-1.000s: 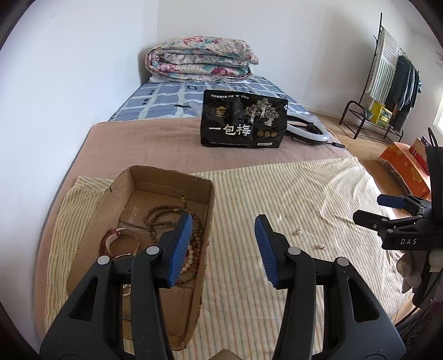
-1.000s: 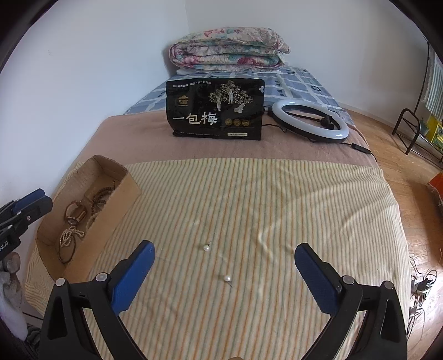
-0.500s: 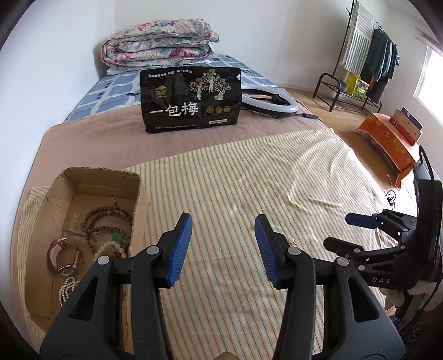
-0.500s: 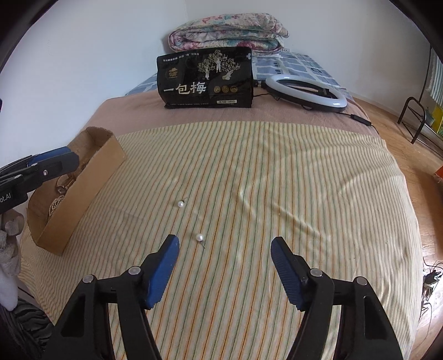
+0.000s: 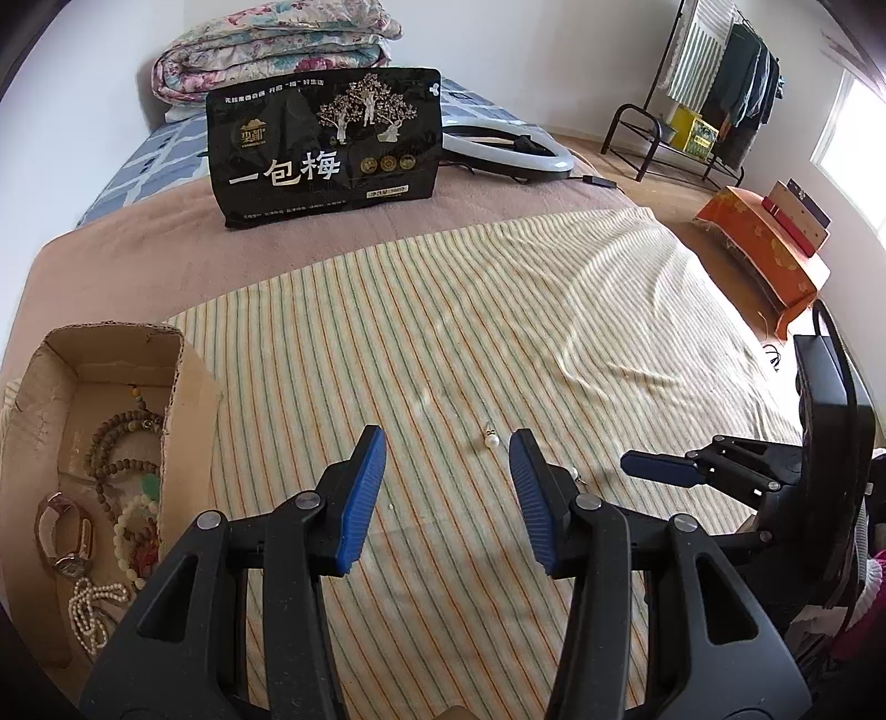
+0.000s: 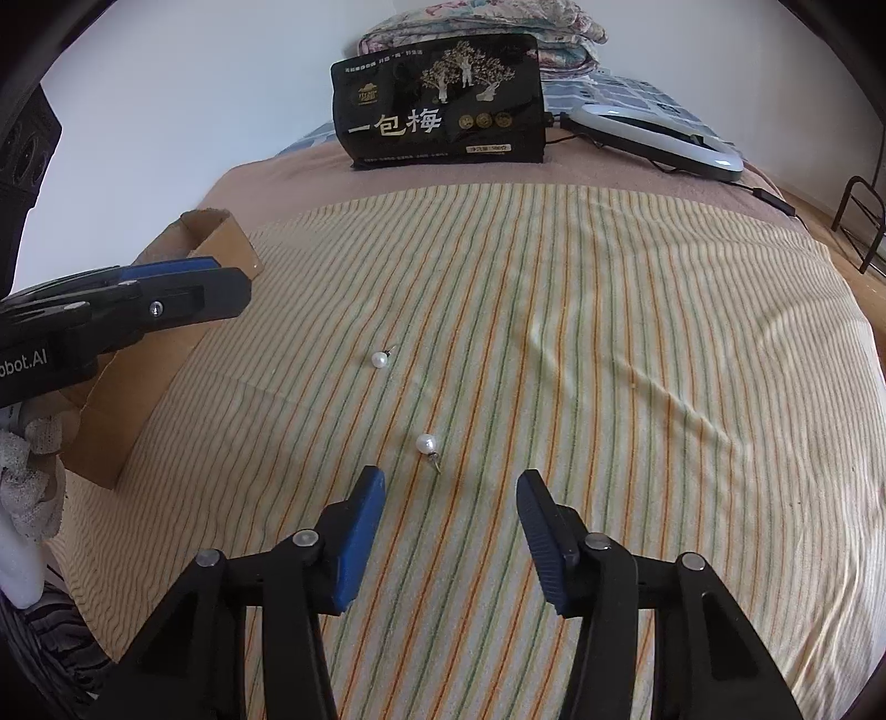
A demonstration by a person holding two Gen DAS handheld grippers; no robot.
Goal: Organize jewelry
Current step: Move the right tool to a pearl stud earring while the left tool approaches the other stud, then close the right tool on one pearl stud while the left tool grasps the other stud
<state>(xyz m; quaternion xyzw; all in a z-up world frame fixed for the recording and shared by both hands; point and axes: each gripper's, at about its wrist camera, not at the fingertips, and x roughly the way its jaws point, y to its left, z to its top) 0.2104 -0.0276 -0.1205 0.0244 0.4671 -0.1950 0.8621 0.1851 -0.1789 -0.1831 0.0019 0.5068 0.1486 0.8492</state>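
From the left wrist view, the left gripper (image 5: 447, 451) hangs over the striped sheet (image 5: 498, 310), its blue pads part spread with only cloth between them. Just beyond the right pad lies a pearl earring (image 5: 491, 439), its post pointing away toward the head of the bed. A second pearl earring (image 5: 573, 472) peeps out from behind that same pad, mostly hidden. At the sheet's left edge sits an open cardboard box (image 5: 188, 399) holding wooden bead strings (image 5: 119, 437), a watch (image 5: 63, 534) and a pearl strand (image 5: 91, 606). At the far end of the bed stand a black snack bag (image 5: 326, 147), a ring light (image 5: 506, 147) and a folded quilt (image 5: 271, 47). The right gripper (image 5: 662, 469) comes in from the right edge, seen side-on.

From the right wrist view, the right gripper (image 6: 449, 487) has just been closing; its pads stand part spread and touch nothing. The nearer pearl earring (image 6: 427, 443) lies just ahead of the gap, toward the left pad, its post pointing back toward the gripper. The farther pearl earring (image 6: 380, 359) lies well up the striped sheet (image 6: 609, 332), post slanting up and right. Nothing lies between the pads and the nearer pearl. The left gripper (image 6: 221, 288) reaches in from the left, in front of the cardboard box (image 6: 221, 238); from here I cannot tell its spread. The snack bag (image 6: 443, 105) stands upright at the far end.
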